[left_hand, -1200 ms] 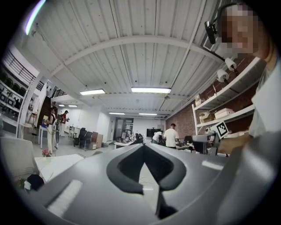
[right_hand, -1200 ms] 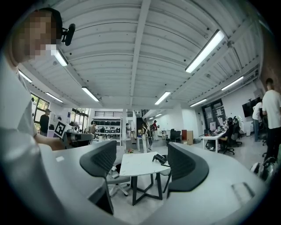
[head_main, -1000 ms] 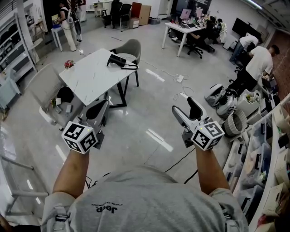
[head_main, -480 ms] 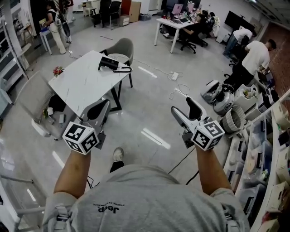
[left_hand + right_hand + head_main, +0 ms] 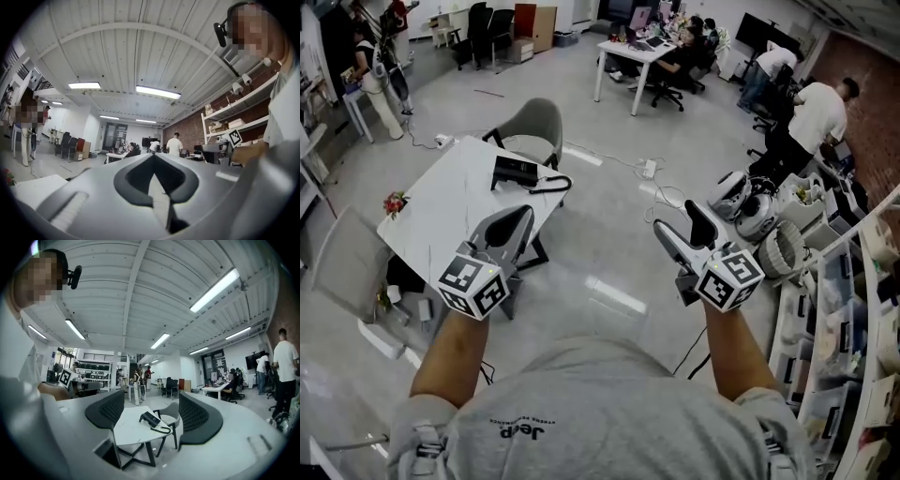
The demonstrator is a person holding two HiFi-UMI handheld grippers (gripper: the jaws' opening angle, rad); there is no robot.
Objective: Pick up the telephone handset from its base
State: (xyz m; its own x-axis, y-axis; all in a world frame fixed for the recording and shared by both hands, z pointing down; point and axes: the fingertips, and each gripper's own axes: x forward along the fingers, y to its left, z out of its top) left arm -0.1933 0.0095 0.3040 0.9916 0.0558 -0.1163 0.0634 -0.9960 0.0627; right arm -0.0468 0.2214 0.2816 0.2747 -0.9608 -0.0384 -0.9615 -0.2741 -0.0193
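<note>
Floor (image 5: 619,244): glossy grey, right below the left gripper (image 5: 514,217).
Worktop (image 5: 441,206): white, just ahead of it.
Chair (image 5: 534,122): grey, beyond that.

**What I Could Not Make Out**

In the head view the telephone (image 5: 517,172) lay too small on the table (image 5: 441,211) for me to tell handset from base. The left hand-held gripper (image 5: 514,223) covered the table's near corner and part of its legs. In the left gripper view that gripper's own body blocked the lower half. Only a sliver of table showed at the lower left, the rest behind it. In the right gripper view the telephone was again too small to separate into parts, and the right jaw hid one side of the chair (image 5: 168,412) behind the table.
</note>
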